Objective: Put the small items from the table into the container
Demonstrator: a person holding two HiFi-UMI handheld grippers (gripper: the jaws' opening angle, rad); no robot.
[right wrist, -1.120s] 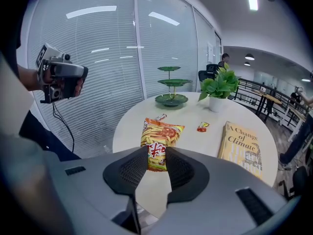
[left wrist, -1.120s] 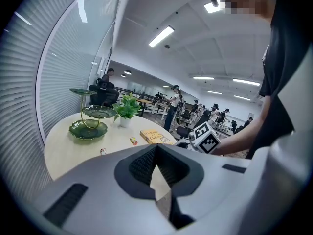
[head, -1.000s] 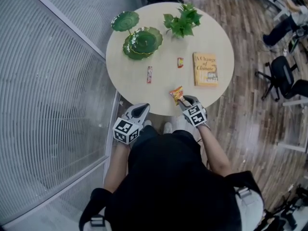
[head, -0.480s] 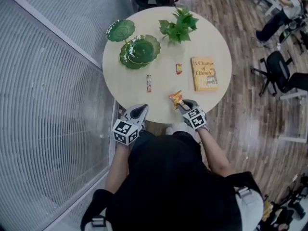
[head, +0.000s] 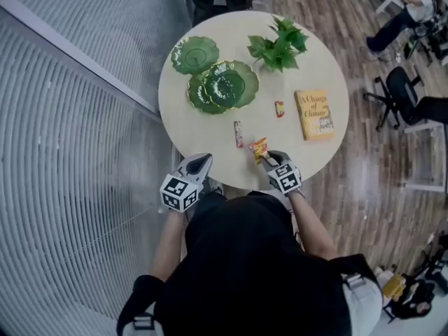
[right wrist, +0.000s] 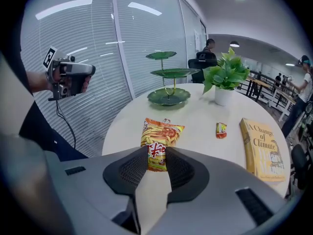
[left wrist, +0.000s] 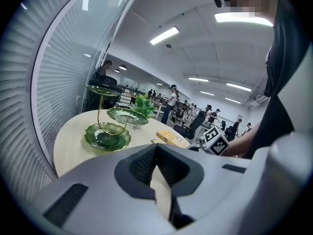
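We've moved the snack bag (head: 259, 148) further in over the table (head: 203, 135).
Right gripper (head: 269, 159) clamps it; left gripper (head: 199, 162) is clenched, empty.

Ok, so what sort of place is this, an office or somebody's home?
Most likely an open-plan office: office chairs on a wood floor, long ceiling strip lights, a glass partition with blinds beside the round table, and several people further back.

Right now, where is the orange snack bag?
In the head view the orange snack bag sits at the near edge of the table, pinched in the right gripper, just right of the small red candy bar.
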